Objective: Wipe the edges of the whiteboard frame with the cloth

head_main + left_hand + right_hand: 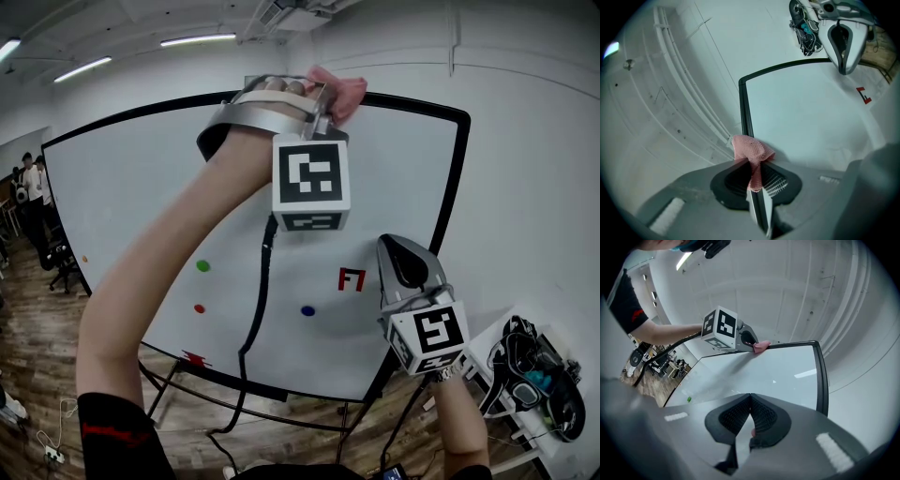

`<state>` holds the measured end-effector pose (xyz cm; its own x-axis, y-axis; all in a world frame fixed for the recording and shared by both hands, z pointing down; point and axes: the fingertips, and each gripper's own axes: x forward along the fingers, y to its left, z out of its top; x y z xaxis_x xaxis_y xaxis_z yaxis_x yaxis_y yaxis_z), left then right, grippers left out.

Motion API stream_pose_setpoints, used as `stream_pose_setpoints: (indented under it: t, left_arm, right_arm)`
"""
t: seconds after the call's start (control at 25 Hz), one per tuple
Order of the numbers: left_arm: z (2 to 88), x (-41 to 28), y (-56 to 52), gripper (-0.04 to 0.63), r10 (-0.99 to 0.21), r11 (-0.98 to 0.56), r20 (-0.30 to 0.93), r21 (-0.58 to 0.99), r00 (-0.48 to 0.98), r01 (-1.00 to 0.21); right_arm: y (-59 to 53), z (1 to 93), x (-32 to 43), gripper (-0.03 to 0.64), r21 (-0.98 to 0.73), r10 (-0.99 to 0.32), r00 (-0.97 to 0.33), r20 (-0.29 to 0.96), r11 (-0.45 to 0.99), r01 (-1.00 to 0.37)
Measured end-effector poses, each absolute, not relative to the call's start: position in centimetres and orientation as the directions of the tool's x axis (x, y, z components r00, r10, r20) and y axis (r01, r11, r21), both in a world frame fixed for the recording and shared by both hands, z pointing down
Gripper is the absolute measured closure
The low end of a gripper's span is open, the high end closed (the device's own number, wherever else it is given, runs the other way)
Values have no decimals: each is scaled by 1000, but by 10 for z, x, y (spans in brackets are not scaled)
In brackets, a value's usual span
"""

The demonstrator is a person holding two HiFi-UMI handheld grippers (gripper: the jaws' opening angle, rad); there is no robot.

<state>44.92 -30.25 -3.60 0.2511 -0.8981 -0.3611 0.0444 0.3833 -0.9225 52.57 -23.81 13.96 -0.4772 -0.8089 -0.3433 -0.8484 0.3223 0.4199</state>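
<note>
Head view, left hand-held gripper [319,94]: nearest to us, arm raised, marker cube facing us, clenched on the pink cloth [342,91] at the top edge of the whiteboard frame [457,178].
Head view, right hand-held gripper [401,253]: lower, in front of the board near its right edge, well apart from the cloth.
Left gripper view, jaws: we see them pinched on the cloth [751,152], which is bunched against the black frame [745,112]; the frame runs on to a rounded corner.
Left gripper view, background: right hand-held gripper [841,51] far across the board.
Right gripper view, right hand-held gripper [750,397]: we read the jaws as pressed together, nothing between them.
Right gripper view, ahead: left hand-held gripper [752,341] with the cloth [762,346] on the frame [820,376].
</note>
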Motion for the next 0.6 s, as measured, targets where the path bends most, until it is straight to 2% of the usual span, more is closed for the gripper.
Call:
stream_pose_setpoints:
  t: [0.6]
  left_arm:
    - [-36, 495, -294, 551, -884, 389, -361, -921, 297, 37]
  right_arm:
    - [-234, 144, 558, 615, 410, -828, -443, -345, 292, -864]
